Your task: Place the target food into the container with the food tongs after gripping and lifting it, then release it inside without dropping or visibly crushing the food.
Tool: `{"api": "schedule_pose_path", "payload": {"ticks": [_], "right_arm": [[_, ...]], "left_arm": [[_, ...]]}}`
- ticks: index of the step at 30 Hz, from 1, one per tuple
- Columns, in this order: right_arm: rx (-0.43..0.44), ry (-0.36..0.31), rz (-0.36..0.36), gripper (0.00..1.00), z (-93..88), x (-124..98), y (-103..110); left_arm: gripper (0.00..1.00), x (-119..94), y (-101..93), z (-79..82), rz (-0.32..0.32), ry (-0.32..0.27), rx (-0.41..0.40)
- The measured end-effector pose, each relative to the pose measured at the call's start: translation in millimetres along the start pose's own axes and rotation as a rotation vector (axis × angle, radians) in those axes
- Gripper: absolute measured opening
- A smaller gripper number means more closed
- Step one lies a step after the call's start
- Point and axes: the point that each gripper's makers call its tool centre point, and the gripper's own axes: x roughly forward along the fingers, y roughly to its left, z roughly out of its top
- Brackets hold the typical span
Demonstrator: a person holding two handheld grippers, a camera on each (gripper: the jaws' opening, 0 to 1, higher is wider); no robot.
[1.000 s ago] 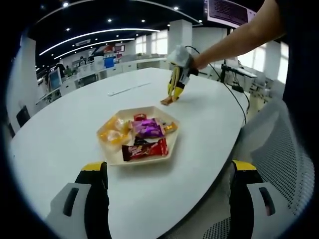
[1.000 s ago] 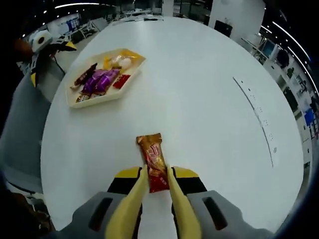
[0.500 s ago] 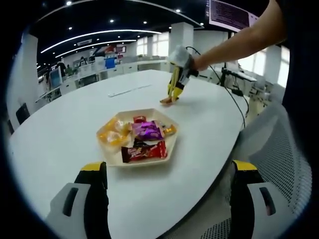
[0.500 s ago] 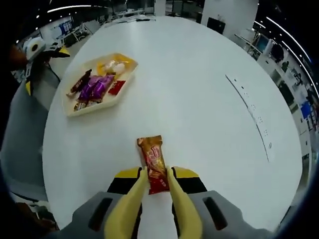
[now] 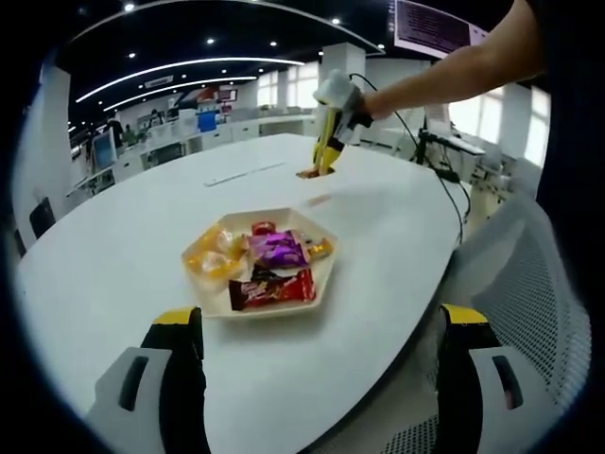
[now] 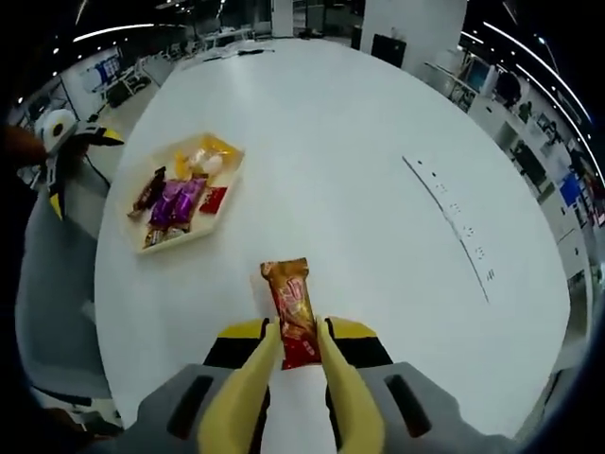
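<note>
An orange-red snack bar (image 6: 291, 307) is clamped between the yellow tongs of my right gripper (image 6: 298, 326), which is shut on it. In the left gripper view that right gripper (image 5: 326, 156) hangs from a person's arm, and the snack bar (image 5: 309, 173) is held clear of the white table (image 5: 113, 246), beyond the tray. The pale hexagonal tray (image 5: 213, 301) holds several wrapped snacks, purple, yellow and red. My left gripper (image 5: 319, 322) stands open at the table's near edge, short of the tray. Seen from the right gripper, the tray (image 6: 184, 244) lies far to the left.
A long thin strip (image 6: 454, 227) lies across the white table (image 6: 378, 189). A grey mesh chair (image 5: 539, 303) stands at the table's edge on the right, and a black cable (image 5: 444, 180) trails from the arm. Office desks fill the background.
My right gripper has risen with the snack bar, lifting it off the table; the table and tray look smaller in its view. The left gripper has stayed still and open.
</note>
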Motion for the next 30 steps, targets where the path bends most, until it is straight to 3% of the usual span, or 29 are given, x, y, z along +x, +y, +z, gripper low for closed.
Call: {"api": "schedule_pose_path", "payload": {"ticks": [14, 30], "right_arm": [[-0.015, 0.003, -0.039, 0.22, 14.2, -17, -1], [-0.025, -0.021, -0.043, 0.22, 42.5, -20, 18]], "left_arm": [[0.99, -2, 3.2, 4.3, 0.014, -0.027, 0.000], [0.99, -5, 6.7, 10.9, 0.030, -0.062, -0.004]]}}
